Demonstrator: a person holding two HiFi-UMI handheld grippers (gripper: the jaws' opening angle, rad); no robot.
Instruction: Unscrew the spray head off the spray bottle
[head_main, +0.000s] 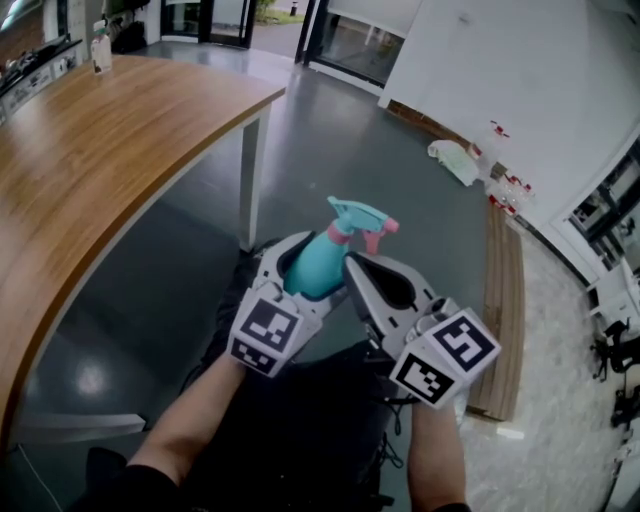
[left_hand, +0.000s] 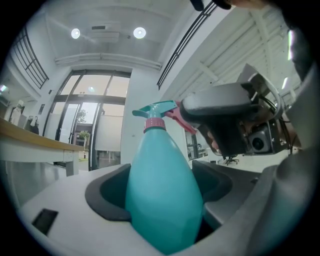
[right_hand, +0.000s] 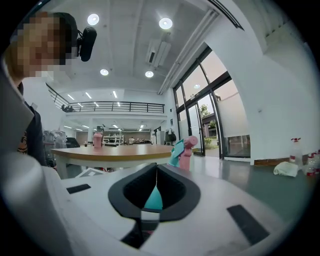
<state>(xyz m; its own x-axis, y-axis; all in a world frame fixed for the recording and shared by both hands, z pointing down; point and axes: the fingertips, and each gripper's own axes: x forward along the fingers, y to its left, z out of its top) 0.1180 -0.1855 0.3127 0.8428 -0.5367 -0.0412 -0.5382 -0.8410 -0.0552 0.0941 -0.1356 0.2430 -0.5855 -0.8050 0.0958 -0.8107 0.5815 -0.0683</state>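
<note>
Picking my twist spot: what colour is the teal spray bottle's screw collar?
The screw collar is pink, clearest in the left gripper view.

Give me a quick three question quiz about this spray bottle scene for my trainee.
1. True or false: the fingers of the left gripper clamp the teal spray bottle by its body.
2. The trigger of the spray head is: A pink, B yellow, C black.
3. Fill in: the fingers of the right gripper are ___ (apart or together).
Key: 1 true; 2 A; 3 together.
</note>
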